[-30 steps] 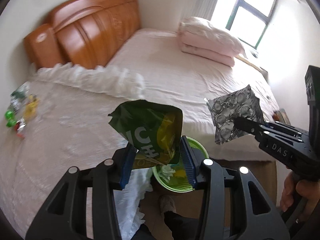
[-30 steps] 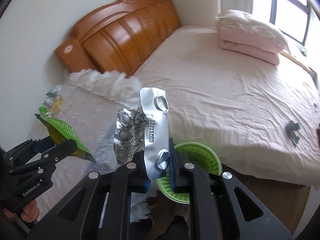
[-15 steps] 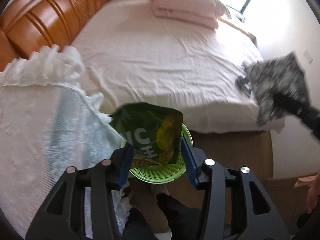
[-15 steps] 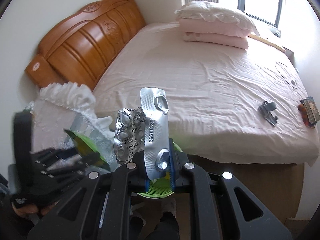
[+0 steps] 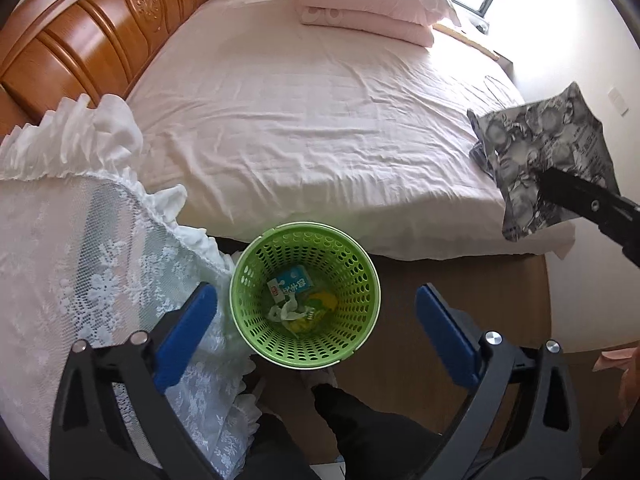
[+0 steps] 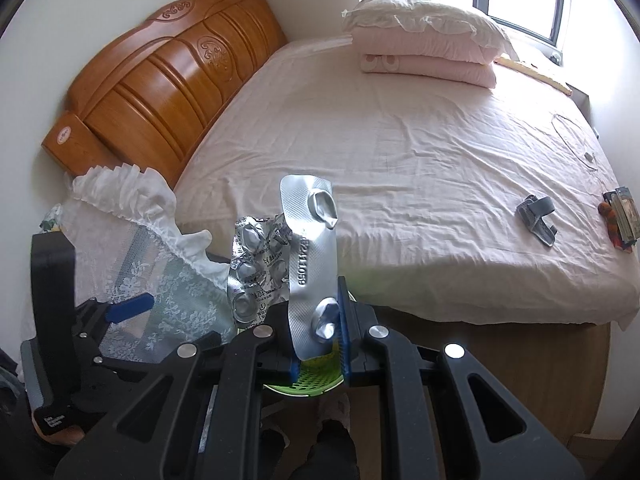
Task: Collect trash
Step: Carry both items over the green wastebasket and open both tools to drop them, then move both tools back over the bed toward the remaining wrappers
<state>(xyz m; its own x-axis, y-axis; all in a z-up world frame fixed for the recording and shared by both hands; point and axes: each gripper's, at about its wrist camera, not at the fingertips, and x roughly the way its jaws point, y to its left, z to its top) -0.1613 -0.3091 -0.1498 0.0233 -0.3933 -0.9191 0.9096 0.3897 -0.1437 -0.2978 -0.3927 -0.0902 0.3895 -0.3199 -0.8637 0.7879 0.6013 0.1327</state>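
A green perforated bin [image 5: 306, 294] stands on the floor by the bed, with a small blue-and-white packet [image 5: 291, 285], crumpled paper and a green-yellow wrapper in its bottom. Straight above it my left gripper [image 5: 316, 330] has its jaws opening wide, nothing between the blue pads. My right gripper [image 6: 320, 320] is shut on silver pill blister packs [image 6: 310, 256], held upright over the bin's rim [image 6: 316, 376]. In the left wrist view those blister packs [image 5: 548, 160] hang at the right, above the bed's edge.
A pink-sheeted bed [image 5: 304, 120] with a wooden headboard [image 6: 160, 92] and folded pillows [image 6: 428, 40] fills the room. A lace-covered stand [image 5: 80, 264] touches the bin's left. A grey item [image 6: 538, 216] and small boxes [image 6: 622, 220] lie on the bed's right. A person's dark-clad leg [image 5: 360, 428] is below.
My left gripper came over the bin and its jaws spread; the green snack bag left them and now lies in the bin. The right gripper shifted toward the bin, still holding the blister packs.
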